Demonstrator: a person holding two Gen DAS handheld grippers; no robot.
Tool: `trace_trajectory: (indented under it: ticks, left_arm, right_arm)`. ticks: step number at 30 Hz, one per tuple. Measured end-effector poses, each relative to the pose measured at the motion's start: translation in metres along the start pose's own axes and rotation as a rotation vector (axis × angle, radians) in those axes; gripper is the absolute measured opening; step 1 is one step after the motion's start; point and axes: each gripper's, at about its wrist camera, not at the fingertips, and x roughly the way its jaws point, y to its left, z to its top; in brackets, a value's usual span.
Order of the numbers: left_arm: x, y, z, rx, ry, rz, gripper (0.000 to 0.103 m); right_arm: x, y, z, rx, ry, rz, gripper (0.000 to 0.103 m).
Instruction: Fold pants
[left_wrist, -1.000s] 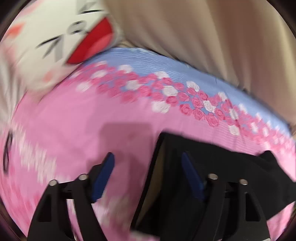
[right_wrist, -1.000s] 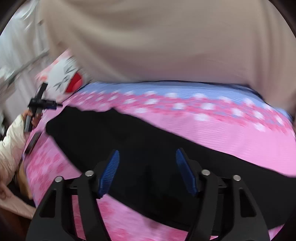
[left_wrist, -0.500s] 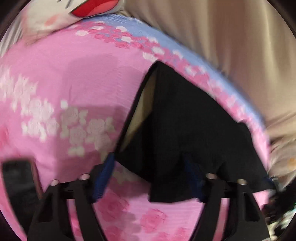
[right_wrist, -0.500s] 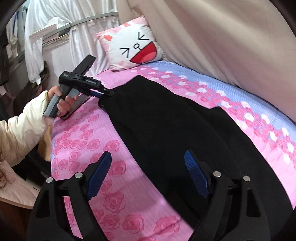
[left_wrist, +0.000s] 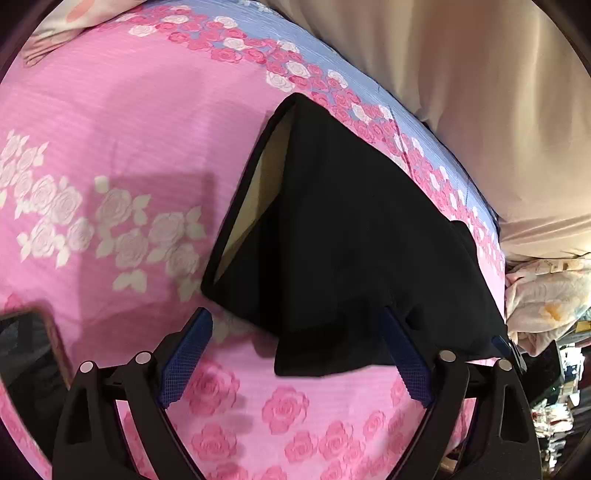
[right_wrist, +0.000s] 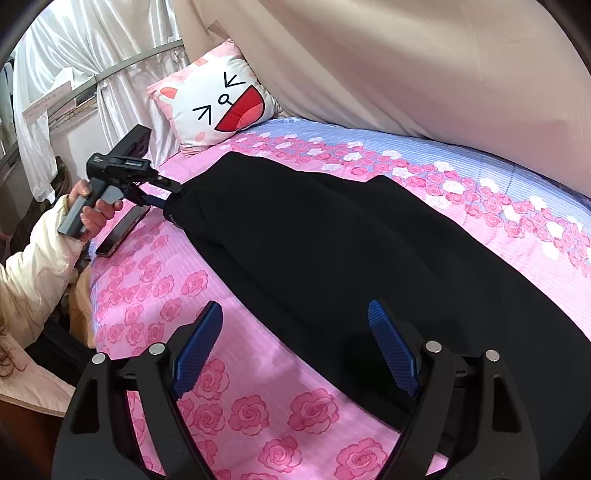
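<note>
Left tool opening over pants waistband; right tool apart, seemingly above them.

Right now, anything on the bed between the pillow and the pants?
Nothing. In the right wrist view only bare rose-print sheet separates the pillow from the pants. The phone lies off to the side, near the bed's edge.

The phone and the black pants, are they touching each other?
Apart. The right wrist view shows the phone lying on the pink bedspread, with a strip of pink between it and the pants.
</note>
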Motion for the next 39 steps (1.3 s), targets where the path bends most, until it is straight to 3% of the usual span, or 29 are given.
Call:
trace_trajectory:
  ticks: [1,2,3,6,8,9,10,11,12,14,15,17,18,20,22,24,25,27,30,33,34,35,39]
  left_arm:
    - [-0.003,-0.006,0.002,0.033,-0.020,0.016,0.049]
    - [-0.007,-0.015,0.005,0.079,-0.046,0.049,0.032]
    - [-0.012,-0.022,0.008,0.110,-0.053,0.057,0.023]
    - [-0.027,-0.050,0.015,0.222,-0.087,0.073,0.020]
    - [-0.029,-0.067,0.020,0.275,-0.059,0.087,0.020]
    - [-0.028,-0.070,0.021,0.288,-0.045,0.100,0.025]
    - [-0.027,-0.073,0.020,0.299,-0.031,0.119,0.045]
    - [-0.024,-0.073,0.020,0.302,-0.017,0.135,0.058]
    - [-0.021,-0.072,0.019,0.300,-0.012,0.156,0.082]
    - [-0.014,-0.064,0.018,0.280,-0.032,0.172,0.086]
    - [-0.008,-0.058,0.018,0.273,-0.016,0.152,0.084]
    - [0.001,-0.052,0.019,0.273,-0.010,0.127,0.034]
    - [0.005,-0.053,0.023,0.295,-0.006,0.169,0.004]
    - [-0.005,-0.064,0.036,0.333,-0.057,0.185,0.003]
    - [-0.041,-0.098,0.054,0.445,-0.189,0.204,0.003]
    - [-0.086,-0.131,0.059,0.540,-0.331,0.157,0.003]
    - [-0.108,-0.145,0.056,0.595,-0.395,0.135,0.004]
    - [-0.126,-0.149,0.036,0.682,-0.468,0.167,0.005]
    - [-0.093,-0.107,0.006,0.721,-0.416,0.321,0.010]
    - [-0.021,-0.034,-0.021,0.645,-0.191,0.481,0.012]
    - [-0.008,-0.017,-0.030,0.612,-0.168,0.498,0.011]
    - [-0.008,-0.008,-0.037,0.583,-0.202,0.492,0.011]
    - [-0.043,0.000,-0.042,0.438,-0.330,0.378,0.020]
  right_arm:
    - [-0.001,0.000,0.000,0.000,-0.003,-0.006,0.079]
    - [-0.002,0.000,-0.001,0.004,-0.005,-0.012,0.079]
    - [-0.003,-0.001,-0.001,0.010,-0.004,-0.016,0.079]
    - [-0.005,-0.008,-0.002,0.035,-0.012,-0.029,0.079]
    - [-0.006,-0.012,-0.002,0.052,-0.021,-0.037,0.079]
    - [-0.006,-0.014,-0.003,0.062,-0.023,-0.036,0.079]
    - [-0.006,-0.015,-0.003,0.065,-0.026,-0.037,0.079]
    - [-0.006,-0.015,-0.004,0.067,-0.027,-0.039,0.079]
    - [-0.007,-0.016,-0.006,0.069,-0.027,-0.038,0.079]
    - [-0.008,-0.018,-0.008,0.076,-0.027,-0.041,0.079]
    - [-0.008,-0.020,-0.009,0.080,-0.026,-0.042,0.079]
    - [-0.008,-0.023,-0.010,0.092,-0.025,-0.051,0.079]
    - [-0.009,-0.025,-0.009,0.098,-0.025,-0.055,0.079]
    - [-0.010,-0.027,-0.007,0.107,-0.029,-0.068,0.079]
    - [-0.013,-0.030,-0.002,0.112,-0.043,-0.074,0.079]
    - [-0.016,-0.031,0.001,0.115,-0.060,-0.082,0.079]
    - [-0.019,-0.031,0.003,0.118,-0.070,-0.082,0.080]
    - [-0.023,-0.032,0.002,0.119,-0.085,-0.086,0.085]
    - [-0.025,-0.033,-0.007,0.107,-0.086,-0.105,0.090]
    - [-0.017,-0.038,-0.016,0.126,-0.045,-0.087,0.090]
    - [-0.014,-0.039,-0.018,0.127,-0.032,-0.079,0.090]
    - [-0.012,-0.039,-0.018,0.124,-0.025,-0.073,0.090]
    - [-0.007,-0.026,-0.013,0.073,-0.015,-0.039,0.090]
